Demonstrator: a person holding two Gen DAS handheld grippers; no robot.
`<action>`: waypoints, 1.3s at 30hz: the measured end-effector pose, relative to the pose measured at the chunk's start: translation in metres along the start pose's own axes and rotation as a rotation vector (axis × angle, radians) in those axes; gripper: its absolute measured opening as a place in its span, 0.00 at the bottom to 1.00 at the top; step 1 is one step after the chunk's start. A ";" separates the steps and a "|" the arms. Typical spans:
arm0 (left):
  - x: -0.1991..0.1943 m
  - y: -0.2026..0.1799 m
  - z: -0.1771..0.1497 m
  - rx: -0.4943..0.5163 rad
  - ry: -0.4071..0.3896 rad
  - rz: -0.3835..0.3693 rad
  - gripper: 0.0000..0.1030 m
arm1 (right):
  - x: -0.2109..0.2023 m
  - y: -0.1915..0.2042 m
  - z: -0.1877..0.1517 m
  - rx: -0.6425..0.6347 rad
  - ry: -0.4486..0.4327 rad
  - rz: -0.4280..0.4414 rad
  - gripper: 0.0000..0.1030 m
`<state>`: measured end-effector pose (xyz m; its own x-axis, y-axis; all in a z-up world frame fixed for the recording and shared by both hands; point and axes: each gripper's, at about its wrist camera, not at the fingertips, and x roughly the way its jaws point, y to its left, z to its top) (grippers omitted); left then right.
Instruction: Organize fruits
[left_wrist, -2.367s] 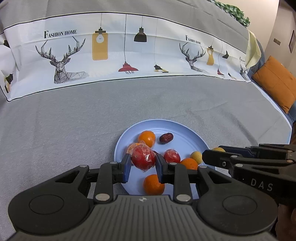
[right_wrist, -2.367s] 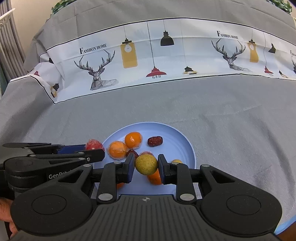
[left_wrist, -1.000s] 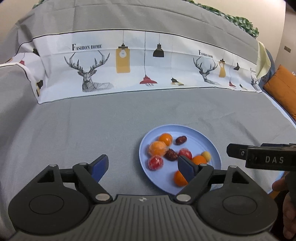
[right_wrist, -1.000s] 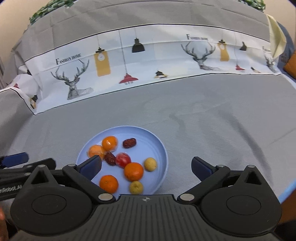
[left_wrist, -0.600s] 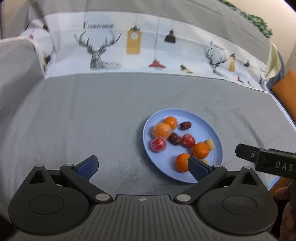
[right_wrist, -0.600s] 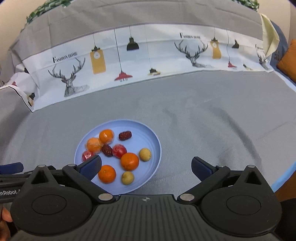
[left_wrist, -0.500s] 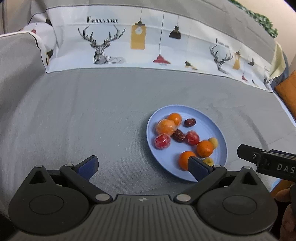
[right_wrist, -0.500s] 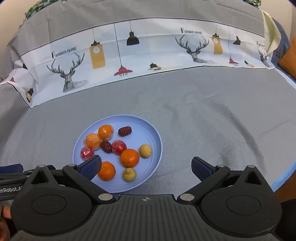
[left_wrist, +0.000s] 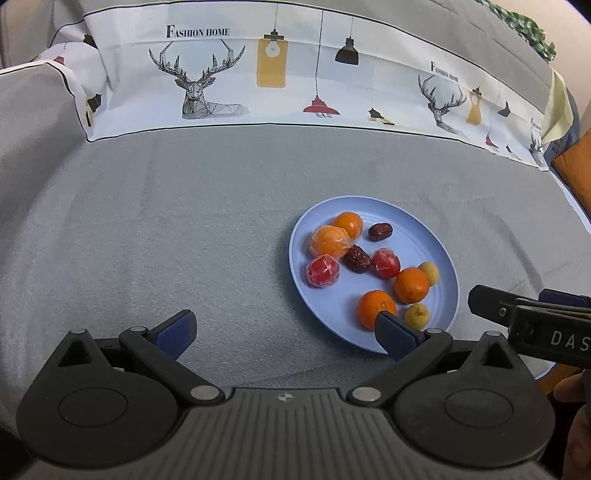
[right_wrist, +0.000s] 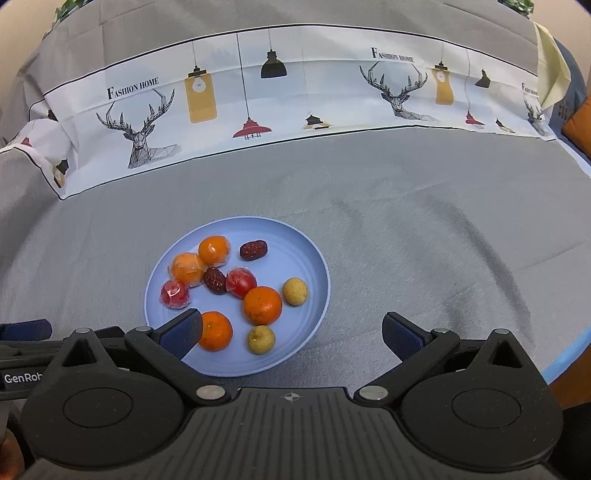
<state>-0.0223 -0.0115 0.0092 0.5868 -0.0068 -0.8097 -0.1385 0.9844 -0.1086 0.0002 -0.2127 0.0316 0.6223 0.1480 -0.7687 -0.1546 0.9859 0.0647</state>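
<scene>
Fruit sits on our blue plate (right_wrist: 317, 266).
Our left gripper (left_wrist: 284, 332) and right gripper (right_wrist: 291, 332), lower frame, gape wide, holding nothing.

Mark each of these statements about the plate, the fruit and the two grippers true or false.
1. All the fruit lies on the blue plate. True.
2. The left gripper is shut on a red fruit. False: it is open and holds nothing.
3. Two dark dates are on the plate. True.
4. The plate sits on bare wood. False: it rests on a grey cloth.
5. The right gripper is open and empty. True.
6. There are five yellow fruits. False: only two are visible.
</scene>
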 end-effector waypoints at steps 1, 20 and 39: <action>0.000 0.000 0.000 0.002 0.000 0.000 1.00 | 0.000 0.001 0.000 -0.003 0.001 0.000 0.99; 0.001 -0.002 0.000 0.006 0.002 0.002 1.00 | 0.001 0.002 0.000 -0.010 0.003 0.002 0.99; 0.001 -0.004 0.002 0.006 -0.008 -0.007 1.00 | 0.000 -0.001 0.001 0.012 -0.003 -0.004 0.99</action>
<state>-0.0199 -0.0151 0.0099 0.5939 -0.0124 -0.8045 -0.1299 0.9853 -0.1111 0.0015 -0.2136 0.0323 0.6250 0.1446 -0.7671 -0.1429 0.9873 0.0697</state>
